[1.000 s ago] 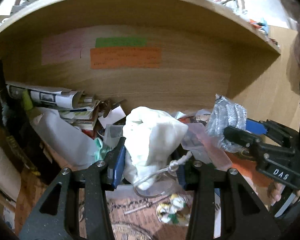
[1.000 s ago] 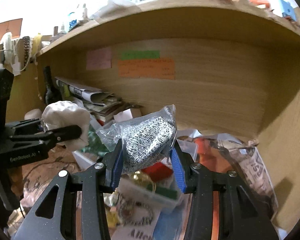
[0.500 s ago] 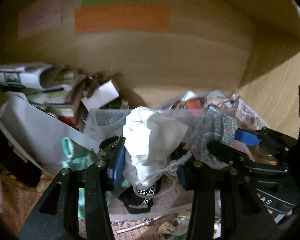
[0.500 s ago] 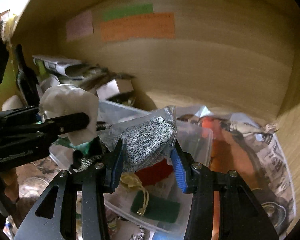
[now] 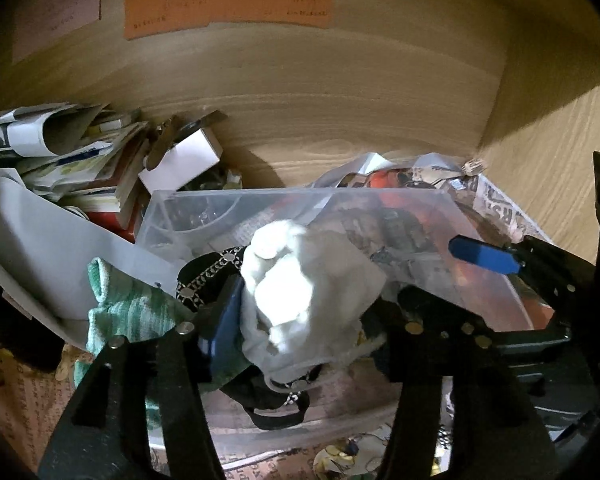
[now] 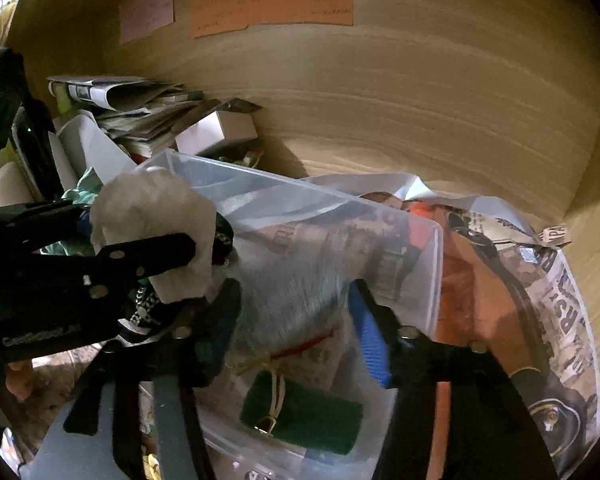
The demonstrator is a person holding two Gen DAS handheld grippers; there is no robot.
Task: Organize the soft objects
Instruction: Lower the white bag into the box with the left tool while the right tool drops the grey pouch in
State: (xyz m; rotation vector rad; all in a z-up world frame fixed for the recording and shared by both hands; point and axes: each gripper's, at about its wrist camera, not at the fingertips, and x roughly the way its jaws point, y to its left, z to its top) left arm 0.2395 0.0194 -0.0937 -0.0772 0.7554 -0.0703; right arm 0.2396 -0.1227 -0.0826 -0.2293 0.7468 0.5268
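Note:
My left gripper [image 5: 300,316] is shut on a white cloth bundle [image 5: 300,292] and holds it over the near left corner of a clear plastic bin [image 5: 260,196]; it also shows in the right wrist view [image 6: 140,256] with the bundle [image 6: 152,216]. My right gripper [image 6: 296,320] is low inside the bin [image 6: 428,280], with a grey speckled item in a clear bag [image 6: 292,284] blurred between its blue pads. Its blue pad shows in the left wrist view [image 5: 484,258]. A green pouch [image 6: 300,416] and a black chain-trimmed bag [image 5: 208,280] lie in the bin.
A green knit cloth [image 5: 120,312] hangs by the bin's left side. Stacked magazines [image 5: 60,152] and a white box [image 5: 180,160] sit at the back left. Newspaper [image 6: 560,304] lines the shelf floor at right. Wooden back and side walls are close.
Both grippers have moved forward and down into the shelf. The right gripper has lowered the bagged grey item into the clear bin; the left has brought the white bundle over it.

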